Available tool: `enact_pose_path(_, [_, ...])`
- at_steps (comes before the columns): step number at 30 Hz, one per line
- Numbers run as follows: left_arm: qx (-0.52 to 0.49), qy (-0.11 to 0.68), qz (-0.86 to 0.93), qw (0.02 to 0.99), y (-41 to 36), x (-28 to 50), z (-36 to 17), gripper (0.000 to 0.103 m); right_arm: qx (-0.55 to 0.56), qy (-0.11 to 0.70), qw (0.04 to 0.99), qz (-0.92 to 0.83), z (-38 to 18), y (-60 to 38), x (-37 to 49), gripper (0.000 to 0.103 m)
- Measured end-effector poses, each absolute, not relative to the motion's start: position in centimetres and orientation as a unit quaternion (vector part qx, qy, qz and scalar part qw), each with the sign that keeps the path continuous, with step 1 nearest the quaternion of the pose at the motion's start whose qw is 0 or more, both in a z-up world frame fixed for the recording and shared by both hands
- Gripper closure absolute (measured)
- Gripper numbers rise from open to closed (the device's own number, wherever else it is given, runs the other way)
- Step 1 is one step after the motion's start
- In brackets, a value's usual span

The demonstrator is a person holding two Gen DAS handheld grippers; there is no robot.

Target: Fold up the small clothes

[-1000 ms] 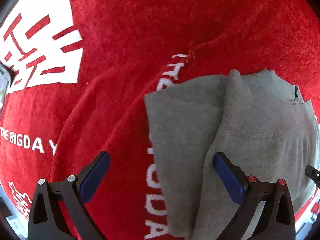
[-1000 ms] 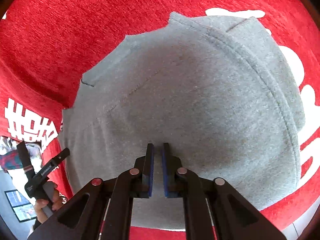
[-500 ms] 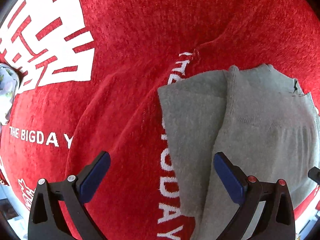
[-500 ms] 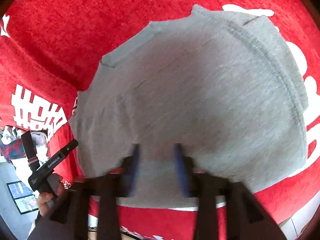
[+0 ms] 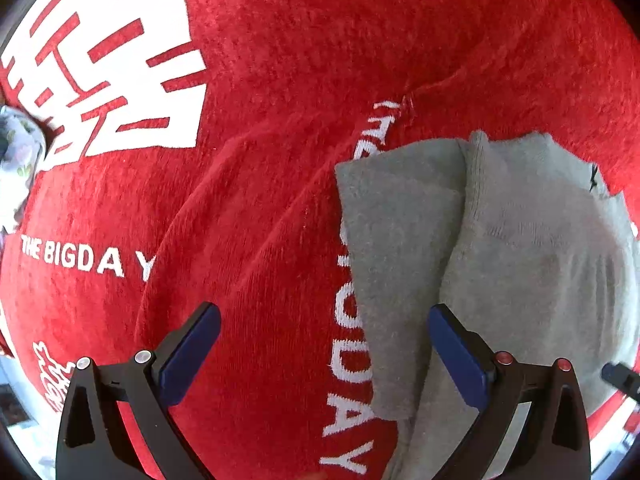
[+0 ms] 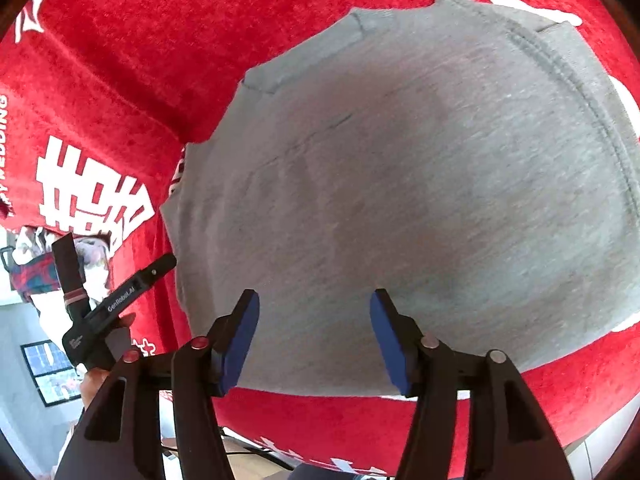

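A folded grey garment (image 6: 400, 184) lies flat on a red cloth (image 6: 140, 60) with white lettering. My right gripper (image 6: 314, 336) is open and empty, hovering just above the garment's near edge. In the left wrist view the garment (image 5: 500, 260) lies at the right, with a folded flap along its left side. My left gripper (image 5: 324, 352) is open and empty over the red cloth (image 5: 260, 220), its right finger (image 5: 456, 356) above the garment's left edge. The left gripper also shows in the right wrist view (image 6: 112, 300), held by a hand at lower left.
A pile of patterned clothes (image 6: 36, 268) lies at the cloth's left edge, also seen in the left wrist view (image 5: 16, 152). The table's front edge (image 6: 600, 436) and floor beyond show at the bottom of the right wrist view.
My right gripper has opened from shut and drawn back a little from the grey garment. My left gripper has shifted left, so the garment sits further right in its view.
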State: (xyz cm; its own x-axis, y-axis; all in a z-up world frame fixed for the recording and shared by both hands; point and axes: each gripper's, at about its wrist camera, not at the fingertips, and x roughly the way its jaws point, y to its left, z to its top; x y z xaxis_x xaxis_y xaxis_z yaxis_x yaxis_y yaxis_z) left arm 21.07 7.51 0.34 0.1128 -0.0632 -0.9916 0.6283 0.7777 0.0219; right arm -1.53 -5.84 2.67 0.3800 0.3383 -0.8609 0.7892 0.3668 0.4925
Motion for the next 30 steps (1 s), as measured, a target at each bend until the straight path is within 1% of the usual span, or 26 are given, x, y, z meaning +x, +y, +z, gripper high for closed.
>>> enact_pose_path(6, [0.222,0.630,-0.237,0.705,7.8,21.0,0.2,0.000,0.537,0.528,0.638,-0.163,2.5,-4.7,-1.1,0.030])
enact_pose_path(17, [0.237,0.625,-0.238,0.705,9.2,19.4,1.0,0.000,0.564,0.526,0.623,-0.131,1.9,-2.6,-0.7,0.029])
enact_pose_path(24, [0.225,0.646,-0.245,0.687,10.1,18.8,0.6,0.000,0.586,0.519,0.615,-0.099,1.9,-0.1,-1.1,0.029])
enact_pose_path(30, [0.203,0.659,-0.252,0.679,11.2,18.3,0.3,0.000,0.622,0.510,0.587,-0.096,0.8,2.1,-2.6,0.029])
